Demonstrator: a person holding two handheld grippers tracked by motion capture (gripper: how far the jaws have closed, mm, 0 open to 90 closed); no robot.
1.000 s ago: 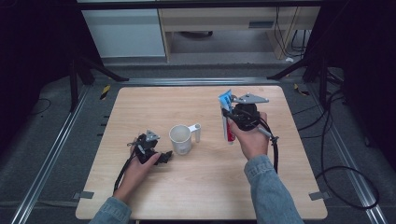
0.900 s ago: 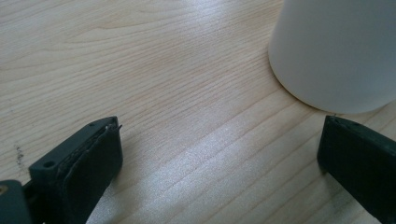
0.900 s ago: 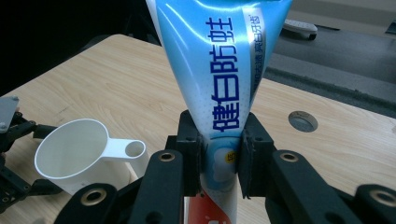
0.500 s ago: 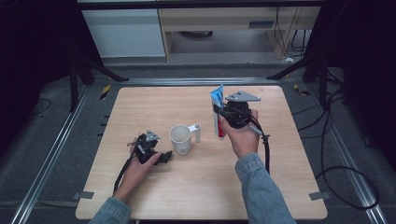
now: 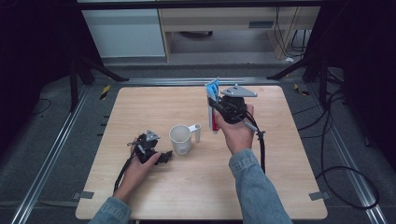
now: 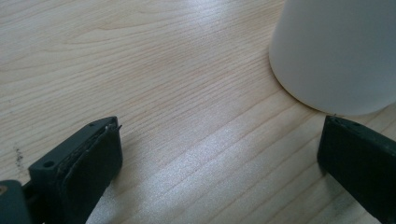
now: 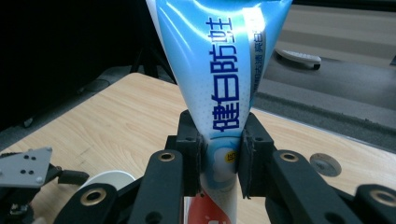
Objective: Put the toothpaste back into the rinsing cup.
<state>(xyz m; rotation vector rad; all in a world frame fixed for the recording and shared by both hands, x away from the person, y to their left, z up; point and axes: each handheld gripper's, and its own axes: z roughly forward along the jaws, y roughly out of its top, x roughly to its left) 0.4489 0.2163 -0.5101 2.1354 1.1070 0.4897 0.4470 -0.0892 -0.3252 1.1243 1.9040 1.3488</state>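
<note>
Black jaws of the right gripper [image 7: 219,156] are clamped on a toothpaste tube [image 7: 217,70], pinching it near its lower, narrower part where the blue print gives way to white and red. From the high view the right gripper [image 5: 219,109] is held up above the far middle of the wooden table [image 5: 280,186], tube [image 5: 213,105] roughly upright with its flat blue crimped end on top and the red end pointing down, grey three-cornered plate [image 5: 238,91] on top of the gripper, cable [image 5: 261,149] trailing back along the denim sleeve [image 5: 257,191]. Left gripper [image 5: 161,156] rests low on the table at the near left, held by the left hand [image 5: 140,165], jaws spread wide with nothing between them; in the left gripper view its two jaws stand far apart over bare wood, the right-hand one just beside the base of a white cup [image 6: 336,51], can't tell if it touches. White cup [image 5: 180,138] stands upright mid-table, between the two grippers, mouth up. A small white handle-like piece [image 5: 196,132] sits right beside the cup on its right; too small to tell whether it is attached. In the right gripper view the cup rim [image 7: 109,179] and the left gripper's grey plate [image 7: 25,168] sit low at the left.
</note>
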